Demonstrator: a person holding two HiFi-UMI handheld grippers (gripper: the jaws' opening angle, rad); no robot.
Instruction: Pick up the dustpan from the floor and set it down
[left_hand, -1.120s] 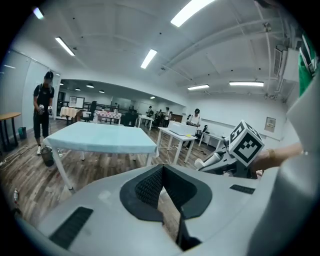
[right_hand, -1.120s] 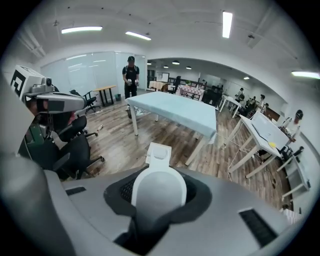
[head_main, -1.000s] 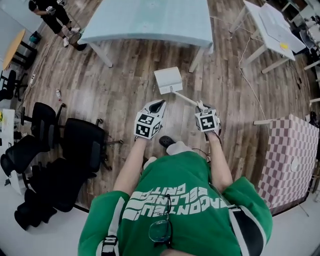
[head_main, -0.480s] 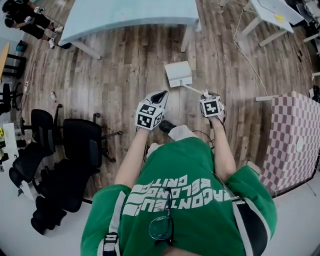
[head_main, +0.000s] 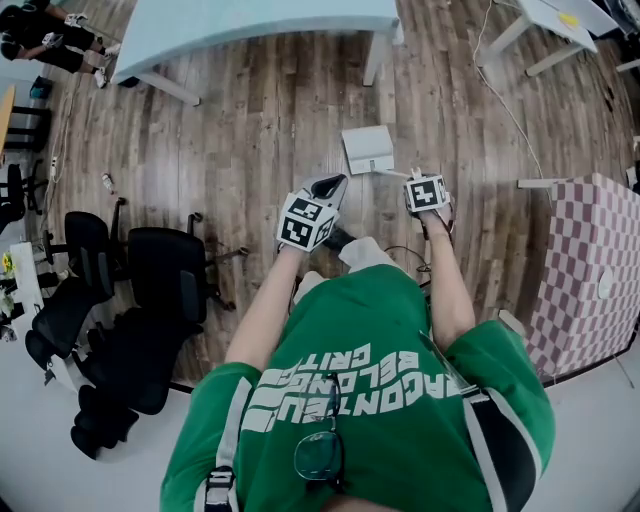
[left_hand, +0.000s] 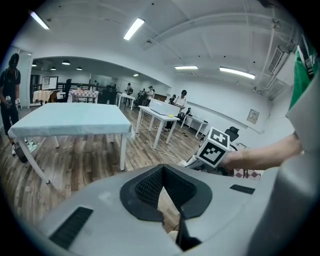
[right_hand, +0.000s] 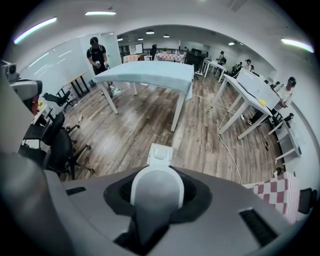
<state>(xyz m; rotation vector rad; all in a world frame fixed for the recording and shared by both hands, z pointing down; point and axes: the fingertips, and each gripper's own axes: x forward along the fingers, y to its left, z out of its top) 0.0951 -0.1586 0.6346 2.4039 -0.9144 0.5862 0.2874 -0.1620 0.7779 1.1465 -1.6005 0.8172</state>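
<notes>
The white dustpan (head_main: 368, 150) shows over the wood floor ahead of me, and its thin handle (head_main: 393, 172) runs back to my right gripper (head_main: 416, 180). That gripper is shut on the handle's rounded end (right_hand: 156, 192) and points steeply down. In the right gripper view the pan (right_hand: 160, 154) hangs small beyond the jaws. Whether it touches the floor I cannot tell. My left gripper (head_main: 334, 184) stays a little left of the dustpan, apart from it. In the left gripper view its black pads (left_hand: 150, 187) meet at the tips with nothing between them (left_hand: 162, 169).
A light blue table (head_main: 260, 25) stands beyond the dustpan. Black office chairs (head_main: 160, 275) crowd the left. A pink checkered box (head_main: 585, 270) is at the right, with white tables (head_main: 560, 25) and a floor cable (head_main: 510, 100) behind it. A person (head_main: 45, 40) stands far left.
Both grippers have moved forward and down. The right one carried the dustpan with it, and the handle now looks shorter and steeper. The table has slid toward the picture's top.
</notes>
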